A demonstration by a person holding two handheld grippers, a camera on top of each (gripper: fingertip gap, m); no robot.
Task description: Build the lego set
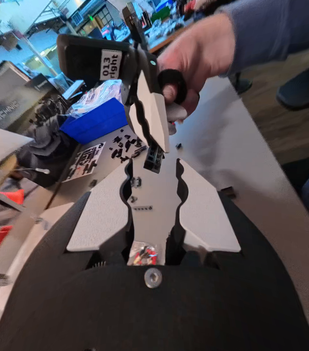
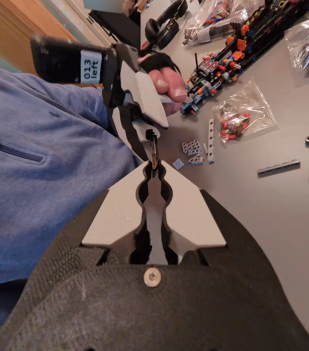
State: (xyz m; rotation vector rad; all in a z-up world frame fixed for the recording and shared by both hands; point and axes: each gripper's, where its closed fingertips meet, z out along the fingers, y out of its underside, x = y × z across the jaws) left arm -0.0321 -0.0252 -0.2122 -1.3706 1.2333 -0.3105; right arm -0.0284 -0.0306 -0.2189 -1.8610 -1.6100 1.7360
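Grippers are meeting above the grey table (image 2: 244, 190), which serves as landmark. Left of the table in the right wrist view, a blue fleece sleeve (image 2: 36, 152) is filling the frame. Next, the left gripper (image 1: 153, 161) is standing with its fingers parted by a clear gap and gripping nothing, although a small black pin (image 2: 150, 133) is showing at its tips in the right wrist view; whether it is touching them cannot be told. Directly facing it, the right gripper (image 2: 154, 163) is pinching a thin black lego part (image 2: 154, 152) between nearly closed fingers, above the table's near edge. In the left wrist view this part is appearing as a black holed beam (image 1: 153, 159).

Rightward on the table, loose grey beams (image 2: 191, 148) are lying beside a long grey beam (image 2: 211, 140), then a clear bag of red pieces (image 2: 235, 123), with the long, partly built model (image 2: 235, 57) at the far side.

Judged from this, the build is well underway yet unfinished: unopened bags and loose parts are remaining.

Only the left wrist view is showing the blue bin (image 1: 96, 121), the printed sheet (image 1: 85, 161) and scattered black pieces (image 1: 125, 146); only the right wrist view is showing the model.
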